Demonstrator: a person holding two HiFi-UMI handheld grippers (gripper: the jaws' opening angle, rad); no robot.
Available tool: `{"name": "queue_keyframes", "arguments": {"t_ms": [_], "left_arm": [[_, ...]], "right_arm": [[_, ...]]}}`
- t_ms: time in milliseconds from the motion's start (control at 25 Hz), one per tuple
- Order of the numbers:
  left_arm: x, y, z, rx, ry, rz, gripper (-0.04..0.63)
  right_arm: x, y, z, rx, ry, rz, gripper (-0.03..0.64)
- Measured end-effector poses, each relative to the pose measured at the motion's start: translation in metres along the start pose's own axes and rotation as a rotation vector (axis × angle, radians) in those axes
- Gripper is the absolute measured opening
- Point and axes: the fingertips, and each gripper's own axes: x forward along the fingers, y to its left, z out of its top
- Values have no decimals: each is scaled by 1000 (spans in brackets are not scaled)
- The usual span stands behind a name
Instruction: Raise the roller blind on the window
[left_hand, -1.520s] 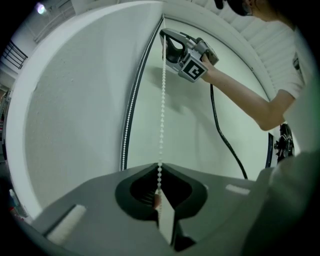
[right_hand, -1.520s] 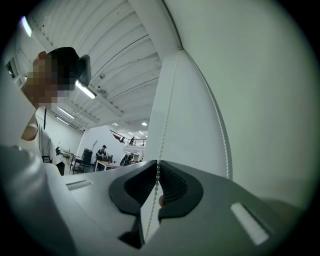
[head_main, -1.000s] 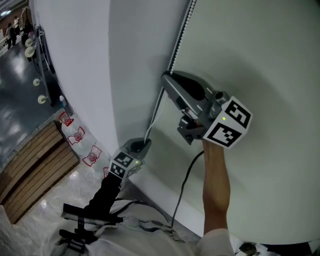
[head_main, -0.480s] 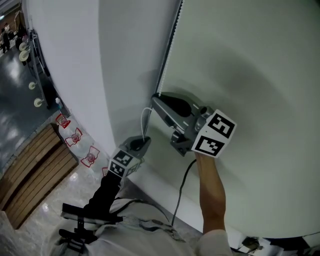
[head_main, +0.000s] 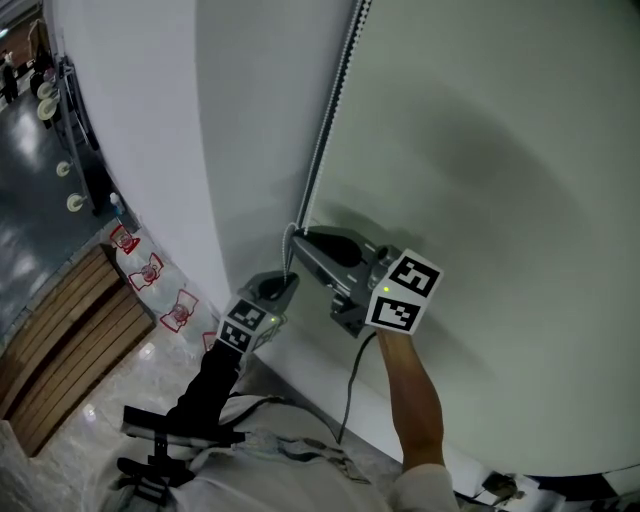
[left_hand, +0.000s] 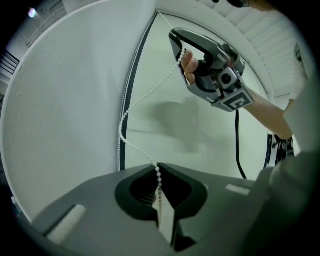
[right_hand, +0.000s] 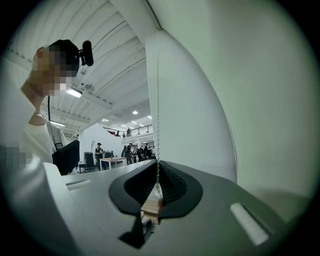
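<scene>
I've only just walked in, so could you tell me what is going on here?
A person works the roller blind with a tool in each hand. The left tool and the right tool are both shut on its bead chain, the right one higher. Over the last second the right tool has come down towards the left, and the chain sags between them.

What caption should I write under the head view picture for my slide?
Left gripper and right gripper both pinch the bead chain beside the white roller blind, right one higher.
</scene>
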Motion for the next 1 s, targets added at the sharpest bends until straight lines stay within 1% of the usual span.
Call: {"name": "queue_keyframes", "arguments": {"t_ms": [120, 360, 480, 560, 680, 760, 880, 1000], "left_arm": [[1, 0, -4, -7, 16, 2, 0], [4, -1, -7, 7, 23, 0, 0], [8, -2, -13, 8, 52, -9, 8], [9, -9, -17, 17, 63, -41, 55], [12, -24, -20, 48, 73, -111, 101], [14, -36, -24, 67, 93, -162, 132], [17, -56, -37, 87, 128, -250, 196], [16, -74, -42, 101, 133, -331, 272]], "right_arm": [[-2, 1, -16, 18, 20, -5, 14], [-3, 11, -47, 99, 43, 17, 14], [-4, 15, -49, 107, 52, 22, 14], [-6, 16, -47, 108, 52, 17, 14], [-6, 14, -44, 106, 48, 5, 14], [-3, 14, -43, 108, 47, 9, 14], [3, 15, -44, 114, 43, 20, 15], [4, 11, -44, 139, 28, 25, 15]]}}
